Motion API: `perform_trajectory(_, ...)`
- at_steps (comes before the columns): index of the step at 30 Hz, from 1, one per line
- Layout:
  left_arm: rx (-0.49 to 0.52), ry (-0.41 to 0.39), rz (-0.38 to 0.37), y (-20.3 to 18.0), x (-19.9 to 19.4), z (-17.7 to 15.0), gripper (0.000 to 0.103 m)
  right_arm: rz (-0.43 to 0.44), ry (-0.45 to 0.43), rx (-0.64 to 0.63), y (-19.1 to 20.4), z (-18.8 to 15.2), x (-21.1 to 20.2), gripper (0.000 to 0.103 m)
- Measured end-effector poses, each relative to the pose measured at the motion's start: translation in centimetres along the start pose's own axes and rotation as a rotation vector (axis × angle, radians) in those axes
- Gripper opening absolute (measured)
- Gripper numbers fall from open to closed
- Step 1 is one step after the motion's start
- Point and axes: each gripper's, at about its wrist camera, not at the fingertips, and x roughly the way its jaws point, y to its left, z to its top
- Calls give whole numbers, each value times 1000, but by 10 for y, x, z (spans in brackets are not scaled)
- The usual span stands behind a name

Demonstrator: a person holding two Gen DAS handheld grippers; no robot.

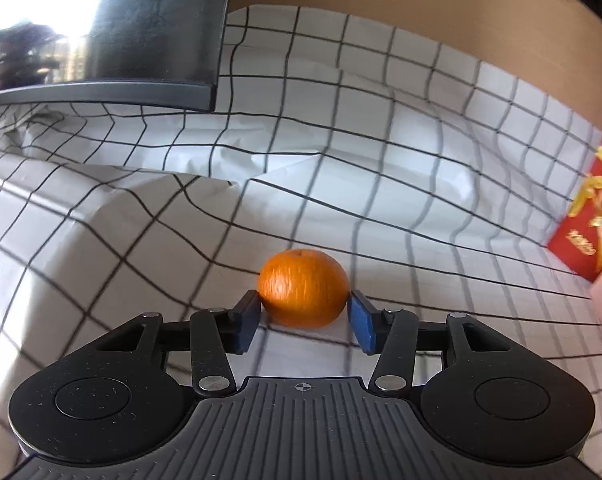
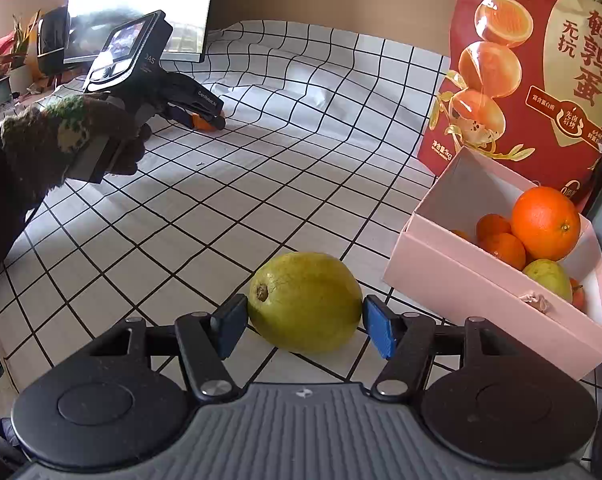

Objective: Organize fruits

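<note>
A small orange (image 1: 303,288) lies on the checked cloth (image 1: 341,120). My left gripper (image 1: 303,300) is open around it, a blue pad close on each side. The right wrist view shows that gripper (image 2: 213,120) far left in a gloved hand (image 2: 81,136), the orange (image 2: 203,122) at its tips. A yellow-green fruit (image 2: 305,300) rests on the cloth, and my right gripper (image 2: 305,304) is shut on it, pads against both sides. To the right a pink box (image 2: 461,280) holds a large orange (image 2: 545,222), small oranges (image 2: 501,240) and a green fruit (image 2: 549,278).
A red pouch (image 2: 541,60) printed with eggs stands behind the pink box, and it shows at the right edge as the red pouch (image 1: 589,216). A dark monitor (image 1: 121,28) stands at the back left. Potted plants (image 2: 5,64) sit far left. The cloth is wrinkled at the back.
</note>
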Motion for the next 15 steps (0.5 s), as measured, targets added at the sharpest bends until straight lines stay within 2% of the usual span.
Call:
perform_trajectory(3,23,-10,-103,-18,-24,-19,53,5,-10,3,-1,-3,-2,63)
perform_trajectory(6,67,8,-252,-45,-52,-52,51,16,-17,23,-5,-8,-4,63)
perform_trajectory(9,120,22,-389,-76,-82,-85,51,25,-11,54,-10,-13,-5,68)
perform_trajectory(11,150,7,-432,-94,-98,-101,50,16,-9,63,-11,-17,-6,74)
perform_trajectory(13,176,-24,-438,-108,-111,-113,48,2,-7,71,-13,-21,-8,77)
perform_trajectory(15,191,-74,-424,-116,-121,-122,42,-10,-9,79,-17,-26,-12,77)
